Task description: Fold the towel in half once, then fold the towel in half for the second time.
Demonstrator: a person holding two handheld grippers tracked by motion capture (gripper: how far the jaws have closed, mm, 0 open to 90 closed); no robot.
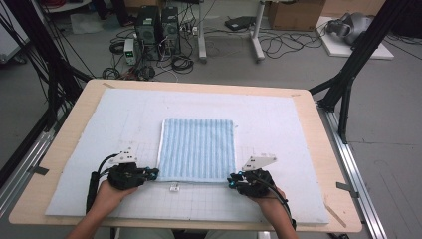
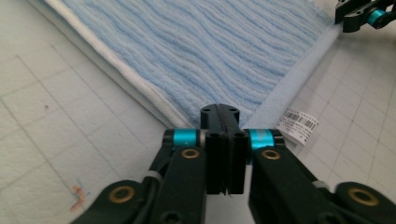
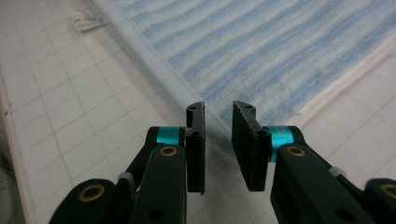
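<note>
Left gripper (image 1: 153, 172) at near-left corner of blue striped towel (image 1: 198, 148), jaws pressed together, nothing visibly between them. Right gripper (image 1: 232, 180) at near-right corner, jaws apart, towel edge below the gap. Towel flat, mid-mat, on white grid mat (image 1: 278, 119). Barcode tag (image 2: 299, 124) by near hem.

Towel (image 1: 198, 149): soft ribbed terry cloth. Mat (image 1: 298, 129): matt, perhaps foam. Table (image 1: 326, 149): pale wood.
</note>
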